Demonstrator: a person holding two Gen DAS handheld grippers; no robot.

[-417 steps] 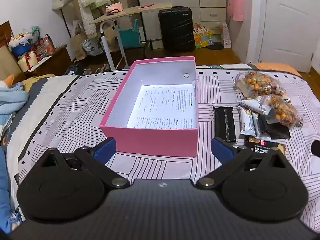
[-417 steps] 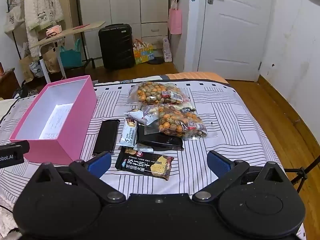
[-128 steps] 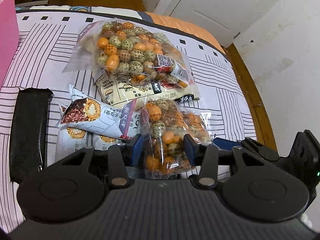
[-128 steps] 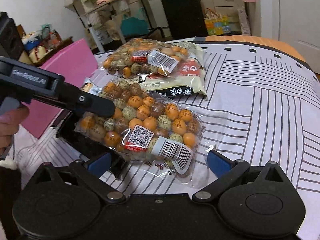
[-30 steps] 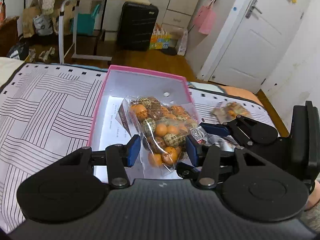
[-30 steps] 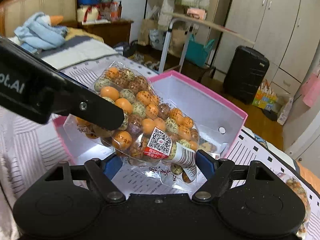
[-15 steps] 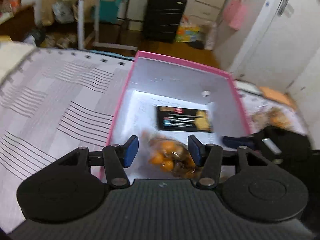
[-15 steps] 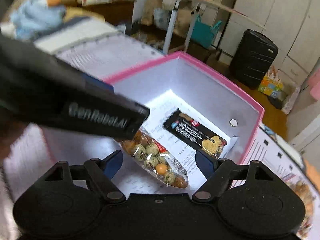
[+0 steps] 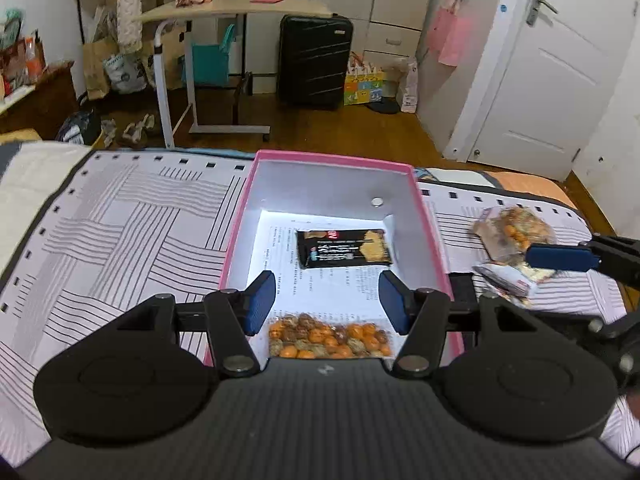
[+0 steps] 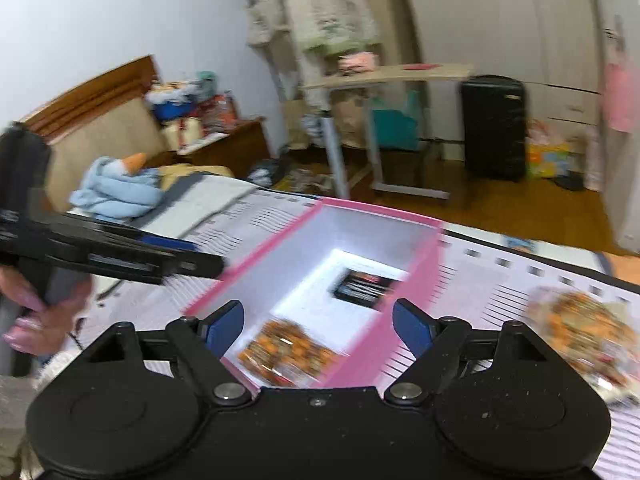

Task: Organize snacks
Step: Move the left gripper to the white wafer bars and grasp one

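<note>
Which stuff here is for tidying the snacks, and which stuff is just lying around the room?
For the job:
- pink box
- bag of orange snack balls in the box
- black cracker packet in the box
- snacks still on the bed
- left tool, jaws opening, nothing between them
- right tool, open

Just lying about:
- black suitcase
- rolling desk
- blue blanket

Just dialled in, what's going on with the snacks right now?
A person with a handheld gripper in each hand is packing snacks into the open pink cardboard box on the striped bedspread. A clear bag of orange and green coated nuts and a black cracker packet lie inside. The left gripper hovers over the bag, jaws opening, nothing pinched. The right gripper is open and empty. Another nut bag and a few packets wait on the bedspread beside the box.
</note>
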